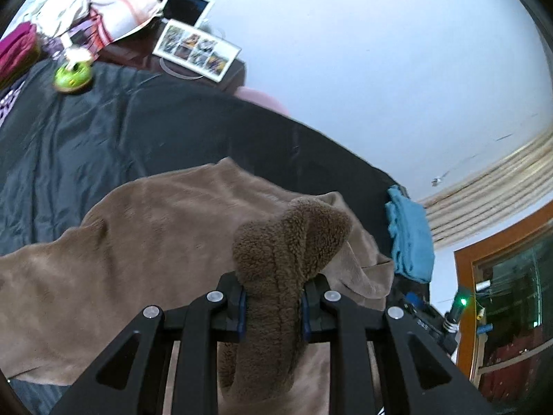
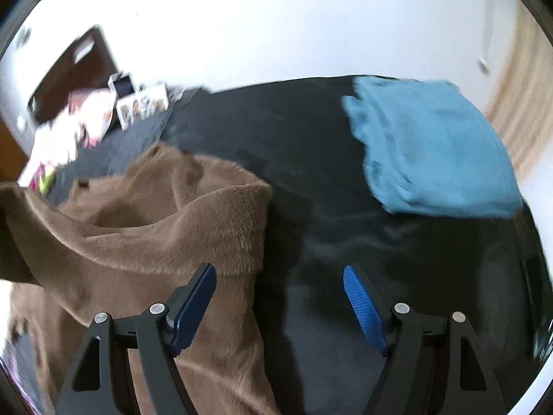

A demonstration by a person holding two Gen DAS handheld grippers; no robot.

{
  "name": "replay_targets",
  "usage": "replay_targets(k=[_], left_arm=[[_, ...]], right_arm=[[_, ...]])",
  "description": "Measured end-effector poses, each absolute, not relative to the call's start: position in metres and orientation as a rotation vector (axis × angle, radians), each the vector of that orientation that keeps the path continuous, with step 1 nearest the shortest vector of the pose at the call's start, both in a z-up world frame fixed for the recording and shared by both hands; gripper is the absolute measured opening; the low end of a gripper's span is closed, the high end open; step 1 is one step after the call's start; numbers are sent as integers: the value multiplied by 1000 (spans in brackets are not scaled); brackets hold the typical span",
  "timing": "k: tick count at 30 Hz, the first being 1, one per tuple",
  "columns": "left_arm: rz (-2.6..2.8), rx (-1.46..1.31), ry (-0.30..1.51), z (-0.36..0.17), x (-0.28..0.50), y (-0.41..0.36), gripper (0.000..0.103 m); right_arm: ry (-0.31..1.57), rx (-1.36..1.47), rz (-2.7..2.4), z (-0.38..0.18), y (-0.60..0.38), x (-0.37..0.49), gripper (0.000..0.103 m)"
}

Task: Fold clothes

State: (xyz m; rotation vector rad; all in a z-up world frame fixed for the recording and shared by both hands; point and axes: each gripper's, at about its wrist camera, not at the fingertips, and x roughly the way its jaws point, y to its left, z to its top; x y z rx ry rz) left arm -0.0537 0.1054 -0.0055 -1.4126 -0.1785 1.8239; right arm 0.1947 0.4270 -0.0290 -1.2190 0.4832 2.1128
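A brown fleece garment [image 1: 145,242] lies spread over a black bed cover [image 1: 86,131]. My left gripper [image 1: 273,306] is shut on a thick fold of its fuzzy brown edge, which bulges up between the blue pads. In the right wrist view the same brown garment [image 2: 155,235] is lifted and draped at the left, its edge beside the left fingertip [image 2: 198,294]. My right gripper [image 2: 280,297] is open over the black cover [image 2: 345,242], with nothing between its fingers. A folded blue garment [image 2: 432,152] rests at the far right of the bed.
The folded blue garment [image 1: 411,238] sits at the bed's right edge. At the head of the bed are a green round toy [image 1: 72,76], pink and white cloths [image 1: 103,3], a photo sheet [image 1: 197,48] and a tablet [image 1: 188,5]. A white wall stands behind, a wooden frame [image 1: 463,311] at right.
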Motion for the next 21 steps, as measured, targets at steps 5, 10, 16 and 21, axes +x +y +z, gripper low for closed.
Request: replay_targets(k=[5, 10, 16, 21], left_arm=[[1822, -1520, -147, -32, -60, 86, 25], [1790, -1692, -105, -79, -65, 83, 26], [1762, -1753, -98, -111, -64, 76, 26], [1756, -1746, -109, -115, -65, 72, 28]], right_arm=[[406, -1287, 2054, -54, 443, 154, 78], [350, -1297, 2037, -57, 465, 126, 78], [353, -1239, 2060, -39, 473, 133, 78], [469, -1170, 2083, -17, 473, 173, 78]])
